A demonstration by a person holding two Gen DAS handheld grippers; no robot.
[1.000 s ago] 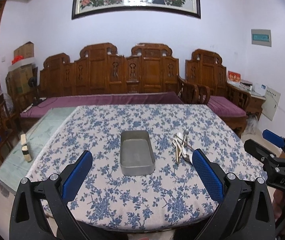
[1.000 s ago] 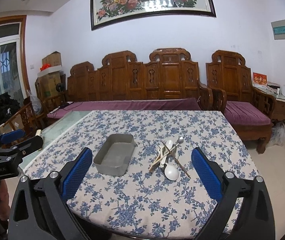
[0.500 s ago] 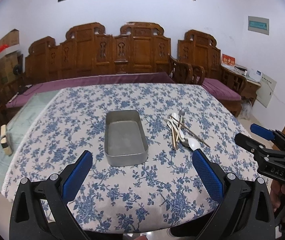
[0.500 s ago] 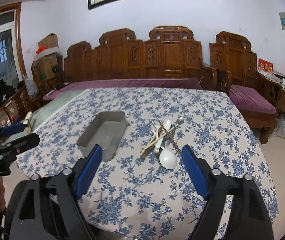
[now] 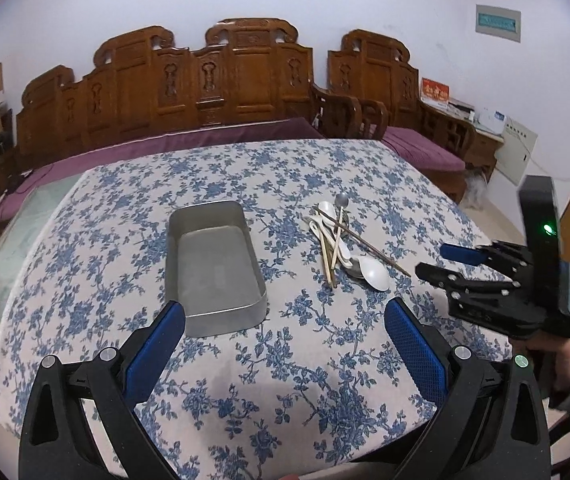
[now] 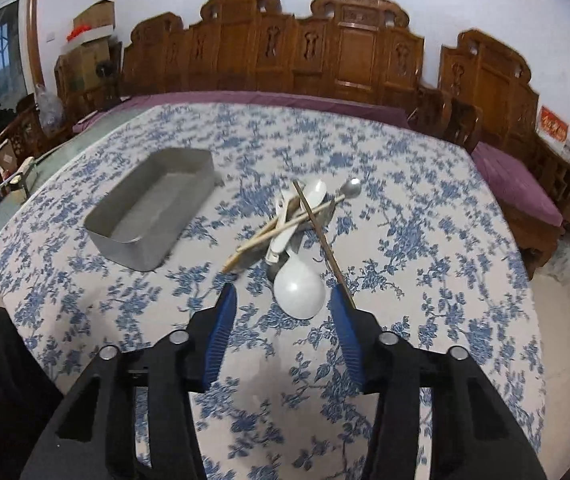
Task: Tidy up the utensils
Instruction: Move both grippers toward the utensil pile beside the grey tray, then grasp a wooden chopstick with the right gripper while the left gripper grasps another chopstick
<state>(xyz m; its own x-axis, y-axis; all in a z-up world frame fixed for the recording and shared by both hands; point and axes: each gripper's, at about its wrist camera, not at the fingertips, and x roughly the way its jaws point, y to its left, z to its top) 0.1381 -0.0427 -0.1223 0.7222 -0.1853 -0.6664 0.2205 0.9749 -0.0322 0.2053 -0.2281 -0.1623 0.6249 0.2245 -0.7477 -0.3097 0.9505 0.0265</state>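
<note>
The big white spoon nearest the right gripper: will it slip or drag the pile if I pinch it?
The white spoon looks glossy, so its rounded bowl may slip between the pads. Its handle runs under crossed chopsticks, so lifting probably disturbs them. It looks ceramic or hard plastic: likely rigid, possibly chippable.

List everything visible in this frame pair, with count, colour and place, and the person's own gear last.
Tablecloth: one, white with blue flowers, covering the table.
Metal tray: one, grey, empty, left of the utensil pile.
White spoons: at least two, in the pile; the largest bowl lies nearest the right gripper.
Metal spoon: one, silver, far end of the pile.
Chopsticks: several, light and dark wood, crossed over the spoons; exact count unclear.
Carved bench: brown wood, purple cushions, behind the table.
Left gripper: black with blue pads, open, empty.
Right gripper: same colours, jaws just been closing, nothing gripped.
</note>
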